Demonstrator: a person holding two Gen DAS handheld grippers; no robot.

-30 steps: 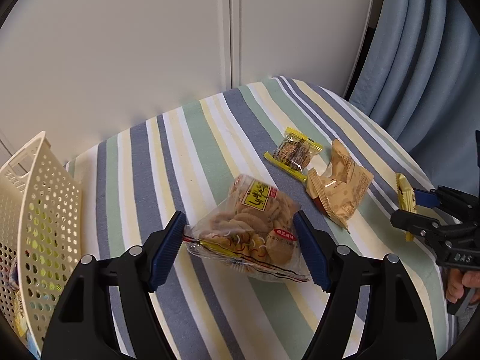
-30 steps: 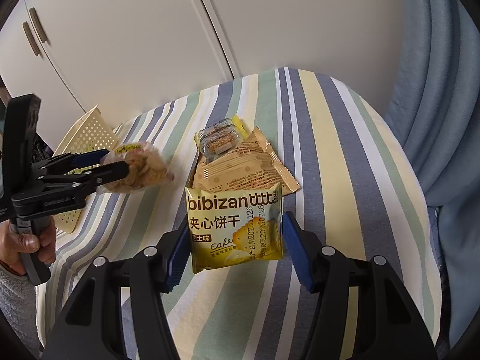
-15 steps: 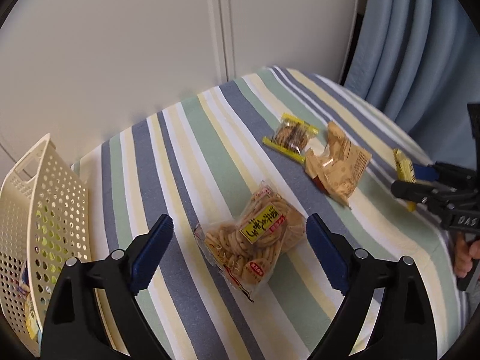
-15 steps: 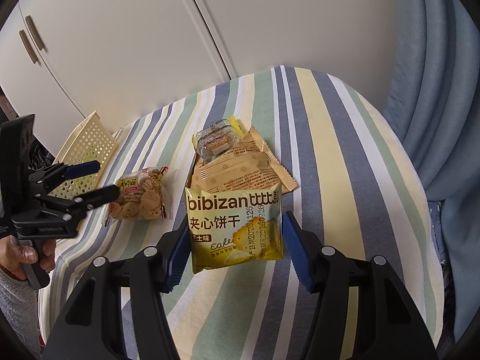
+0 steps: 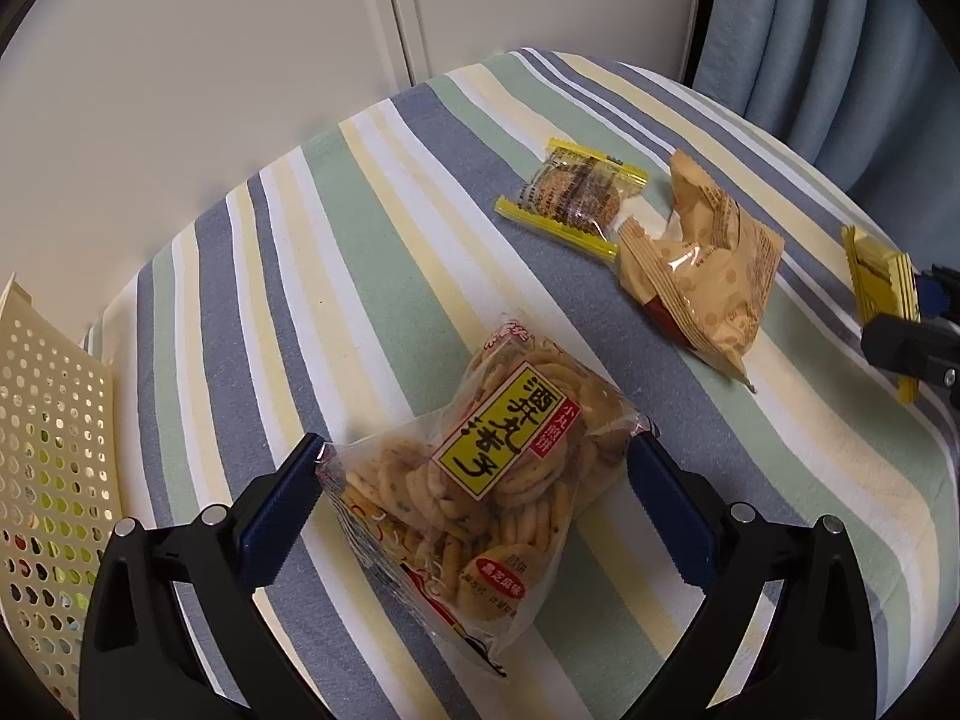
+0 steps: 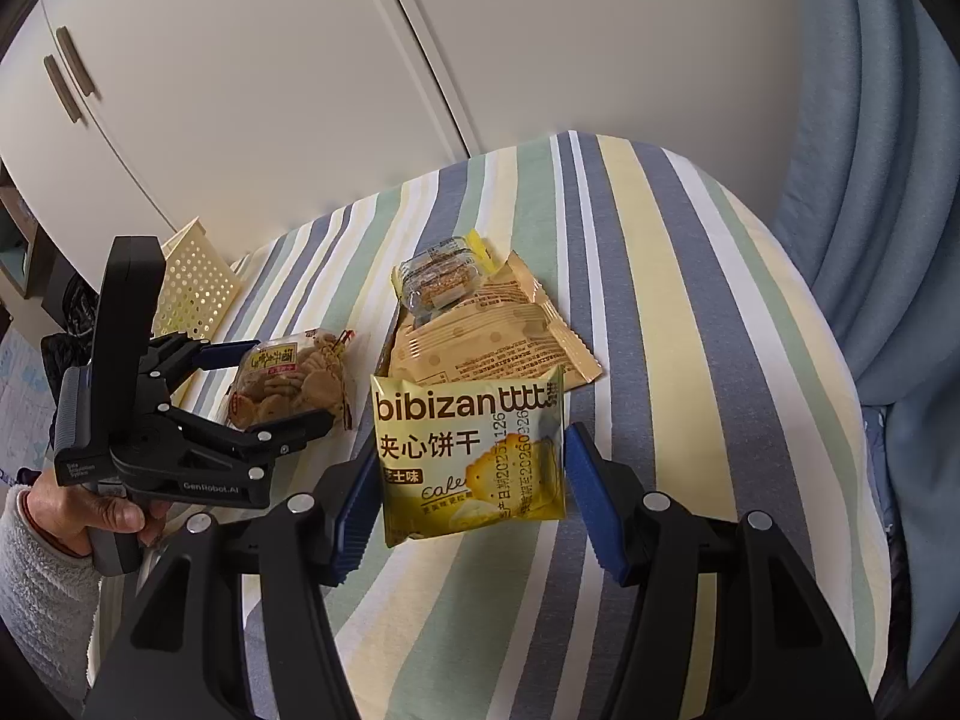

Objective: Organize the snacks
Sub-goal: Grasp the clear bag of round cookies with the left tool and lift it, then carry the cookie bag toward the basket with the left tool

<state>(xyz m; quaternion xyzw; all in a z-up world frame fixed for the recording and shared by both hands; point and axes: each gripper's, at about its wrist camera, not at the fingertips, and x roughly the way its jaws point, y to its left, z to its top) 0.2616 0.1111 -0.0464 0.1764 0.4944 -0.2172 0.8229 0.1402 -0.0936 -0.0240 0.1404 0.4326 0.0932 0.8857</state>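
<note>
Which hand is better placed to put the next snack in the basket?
Left, probably: the left gripper straddles the cracker bag beside the basket; the right gripper holds the bibizan packet farther away.

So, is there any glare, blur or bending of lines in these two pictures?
Left wrist view: sharp; glare on the cracker bag and tan packet; stripes of the cloth bow outward, corners black. Right wrist view: also sharp; the yellow packet reads clearly with slight sheen; cabinet edges curve.
</note>
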